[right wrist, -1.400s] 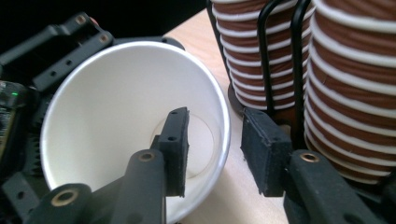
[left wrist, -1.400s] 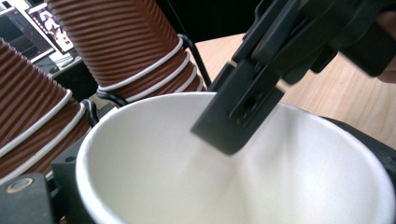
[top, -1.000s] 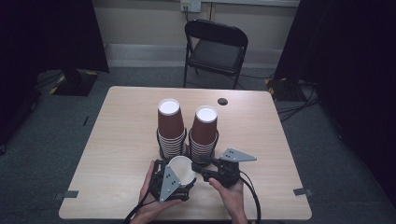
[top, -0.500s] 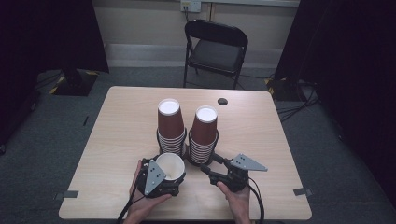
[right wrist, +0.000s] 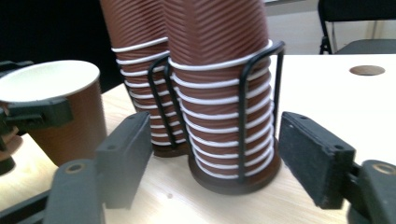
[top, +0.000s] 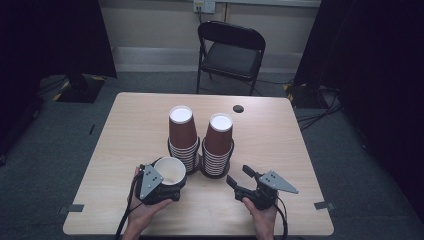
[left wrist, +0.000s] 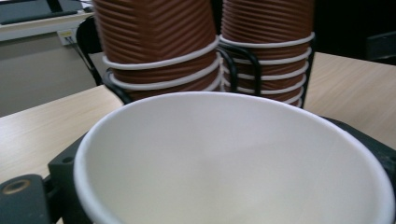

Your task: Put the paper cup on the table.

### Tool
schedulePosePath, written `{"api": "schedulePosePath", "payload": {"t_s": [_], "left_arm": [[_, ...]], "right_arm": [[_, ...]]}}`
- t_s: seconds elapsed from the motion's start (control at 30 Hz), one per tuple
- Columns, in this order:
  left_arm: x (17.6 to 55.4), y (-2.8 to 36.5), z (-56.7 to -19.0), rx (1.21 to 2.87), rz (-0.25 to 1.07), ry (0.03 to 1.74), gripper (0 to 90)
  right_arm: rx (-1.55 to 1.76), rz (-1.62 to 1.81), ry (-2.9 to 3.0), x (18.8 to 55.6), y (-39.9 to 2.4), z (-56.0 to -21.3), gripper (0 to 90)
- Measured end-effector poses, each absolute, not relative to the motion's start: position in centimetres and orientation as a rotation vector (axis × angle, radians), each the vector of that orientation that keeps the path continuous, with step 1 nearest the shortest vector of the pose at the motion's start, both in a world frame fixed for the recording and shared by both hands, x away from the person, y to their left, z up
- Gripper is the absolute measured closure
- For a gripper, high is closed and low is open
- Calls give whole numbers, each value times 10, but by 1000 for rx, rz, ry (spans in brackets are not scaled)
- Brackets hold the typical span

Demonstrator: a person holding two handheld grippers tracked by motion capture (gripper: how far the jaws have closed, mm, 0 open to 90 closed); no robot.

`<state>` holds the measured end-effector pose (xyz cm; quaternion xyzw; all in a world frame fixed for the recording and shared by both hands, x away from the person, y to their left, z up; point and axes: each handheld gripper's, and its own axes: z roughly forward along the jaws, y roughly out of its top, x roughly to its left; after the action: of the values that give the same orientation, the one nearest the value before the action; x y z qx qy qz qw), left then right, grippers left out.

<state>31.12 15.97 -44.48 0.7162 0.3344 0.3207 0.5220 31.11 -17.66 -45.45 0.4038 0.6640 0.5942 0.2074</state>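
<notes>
A light wooden table [top: 125,150] seen from above, with a black folding chair [top: 231,50] behind its far edge. Near the middle of the table stand two tall stacks of brown paper cups, upside down, each in a black wire holder: the left stack [top: 182,137] and the right stack [top: 218,142], just beside each other. A small dark round hole [top: 238,108] sits in the tabletop farther back. At the near edge, the left gripper [top: 167,182] has its jaws closed around a single brown cup [top: 170,171], held upright with its white inside showing, just in front of the left stack. The right gripper [top: 239,176] rests low over the table near the right stack, its jaws spread wide apart and holding nothing
</notes>
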Motion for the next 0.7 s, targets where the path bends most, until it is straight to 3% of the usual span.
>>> {"api": "schedulePosePath", "payload": {"t_s": [0.23, 0.7], "left_arm": [[319, 174, -438, 1701, 795, 823, 64], [348, 201, -430, 1621, 813, 927, 62]], "right_arm": [[1139, 1625, 1820, 308, -187, -461, 171], [1223, 1447, 1748, 306, -201, -475, 168]]}}
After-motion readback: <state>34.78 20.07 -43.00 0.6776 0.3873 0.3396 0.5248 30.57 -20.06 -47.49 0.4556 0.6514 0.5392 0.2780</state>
